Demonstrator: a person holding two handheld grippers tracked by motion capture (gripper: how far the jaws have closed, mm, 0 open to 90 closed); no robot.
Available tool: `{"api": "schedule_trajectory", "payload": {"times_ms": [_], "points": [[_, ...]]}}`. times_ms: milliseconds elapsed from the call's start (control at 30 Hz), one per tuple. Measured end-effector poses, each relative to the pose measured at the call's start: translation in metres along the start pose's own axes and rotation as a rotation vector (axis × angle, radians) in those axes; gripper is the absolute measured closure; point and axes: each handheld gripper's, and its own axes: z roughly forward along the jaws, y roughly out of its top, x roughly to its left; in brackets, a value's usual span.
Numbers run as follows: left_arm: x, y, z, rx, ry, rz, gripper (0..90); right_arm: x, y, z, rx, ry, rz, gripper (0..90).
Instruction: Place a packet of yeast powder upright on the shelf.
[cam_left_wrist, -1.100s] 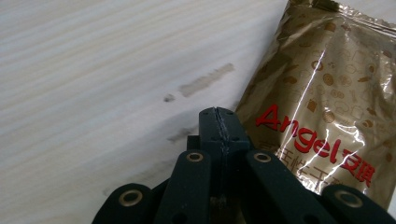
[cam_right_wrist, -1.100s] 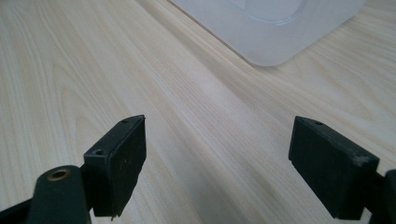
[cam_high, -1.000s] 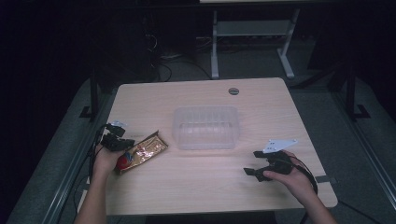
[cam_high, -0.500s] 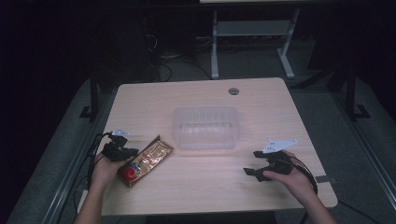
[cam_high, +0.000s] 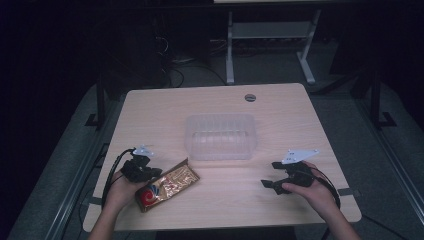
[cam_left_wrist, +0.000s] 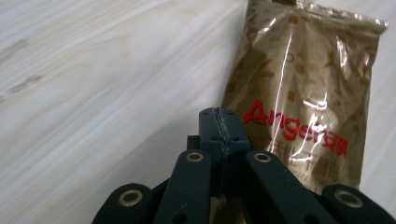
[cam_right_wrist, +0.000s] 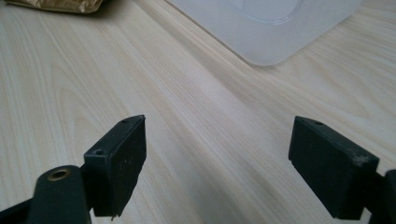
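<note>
A gold foil snack packet (cam_high: 168, 183) with red lettering (cam_left_wrist: 299, 88) lies on the wooden table (cam_high: 165, 110) at the near left. My left gripper (cam_high: 146, 172) is shut, and the packet's left edge seems pinched between its jaws, whose tips (cam_left_wrist: 219, 116) meet in a thin line. At the near right, my right gripper (cam_high: 272, 181) hovers low over bare wood. It is open, its pads (cam_right_wrist: 119, 163) wide apart with nothing between them.
A clear plastic tub (cam_high: 221, 136) stands upside down at the table's middle, its corner (cam_right_wrist: 271, 32) just ahead of the right gripper. A round cable hole (cam_high: 250, 97) sits near the far edge. A metal stand (cam_high: 270, 37) is on the dark floor beyond.
My left gripper has moved toward the near edge and slightly right, and the packet has come along with it. The right gripper has stayed where it was.
</note>
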Motion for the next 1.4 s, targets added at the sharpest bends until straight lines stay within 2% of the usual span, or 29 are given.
{"api": "schedule_trajectory", "payload": {"times_ms": [67,133,167,200,233,400,433,533,600,633,667,767,867,967,1200,1233,1267,1400], "points": [[-0.006,0.003,0.001,-0.008,-0.011,0.016,89.8,0.0,0.0,0.0,0.0,0.0,-0.001,18.7],[-0.007,0.004,0.0,-0.013,-0.015,0.016,89.8,0.0,0.0,0.0,0.001,0.0,-0.001,18.7],[-0.007,0.004,-0.005,-0.01,-0.014,0.031,89.8,0.0,0.0,-0.001,0.004,-0.001,0.007,18.7],[-0.007,0.004,-0.005,-0.01,-0.014,0.031,89.8,0.0,0.0,-0.001,0.004,-0.001,0.007,18.7],[-0.008,-0.001,-0.013,-0.025,0.0,0.031,89.8,-0.001,-0.001,-0.001,-0.002,-0.002,0.001,18.7],[-0.01,-0.024,-0.04,-0.07,0.031,-0.019,89.8,-0.001,-0.001,-0.001,0.003,-0.003,0.012,18.7],[-0.01,-0.024,-0.04,-0.07,0.031,-0.019,89.8,-0.001,-0.001,-0.001,0.003,-0.003,0.012,18.7],[-0.01,-0.048,-0.057,-0.079,0.056,-0.059,89.8,0.0,-0.001,0.0,0.005,-0.003,0.002,18.8],[-0.01,-0.054,-0.06,-0.078,0.059,-0.074,89.8,0.0,-0.001,0.001,0.005,-0.003,0.002,18.8],[-0.01,-0.066,-0.065,-0.07,0.065,-0.088,89.8,0.0,-0.001,0.001,0.005,-0.005,-0.001,18.8],[-0.01,-0.071,-0.066,-0.072,0.065,-0.099,89.8,0.0,-0.001,0.001,0.006,-0.006,0.002,18.8],[-0.01,-0.078,-0.067,-0.07,0.06,-0.108,89.8,-0.001,-0.001,0.001,0.01,-0.007,0.003,18.9],[-0.01,-0.077,-0.065,-0.07,0.055,-0.112,89.8,-0.001,-0.001,0.001,0.011,-0.008,0.002,18.9],[-0.009,-0.074,-0.06,-0.04,0.07,-0.098,89.8,-0.001,-0.001,0.0,0.009,-0.009,0.002,18.9],[-0.007,-0.071,-0.052,-0.02,0.064,-0.094,89.8,-0.002,-0.001,0.0,0.012,-0.011,0.012,18.9],[-0.007,-0.07,-0.05,-0.011,0.067,-0.076,89.7,-0.002,-0.001,0.0,0.011,-0.011,0.005,18.9],[-0.008,-0.069,-0.049,-0.017,0.065,-0.082,89.8,-0.001,-0.001,0.0,0.013,-0.01,0.009,18.9],[-0.009,-0.06,-0.042,-0.015,0.052,-0.05,89.8,-0.001,-0.001,0.001,0.014,-0.011,0.003,18.9]]}}
